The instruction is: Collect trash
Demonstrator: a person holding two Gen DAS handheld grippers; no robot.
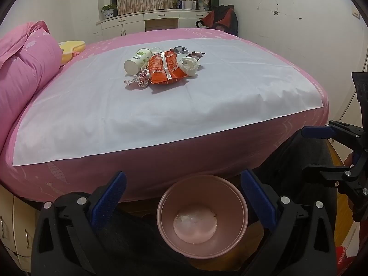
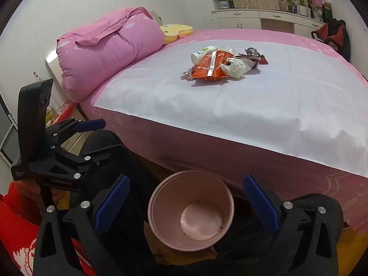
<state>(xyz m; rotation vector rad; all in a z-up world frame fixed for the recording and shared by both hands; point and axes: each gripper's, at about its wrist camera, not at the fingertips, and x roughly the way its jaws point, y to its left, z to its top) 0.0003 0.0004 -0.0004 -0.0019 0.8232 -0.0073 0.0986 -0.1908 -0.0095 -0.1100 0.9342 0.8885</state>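
Observation:
A pile of trash lies in the middle of the white sheet on the bed: an orange snack bag, a paper cup on its side, crumpled white tissue, small shiny wrappers and a dark wrapper. The pile also shows in the right wrist view, with the bag and tissue. A pink bin stands on the floor below the bed edge. My left gripper and right gripper are both open and empty, above the bin, far from the pile.
A rolled pink quilt and a yellow plush lie at the bed's left side. White cabinets with plants stand behind the bed. A dark backpack sits at the far right corner. The person's dark-clad legs flank the bin.

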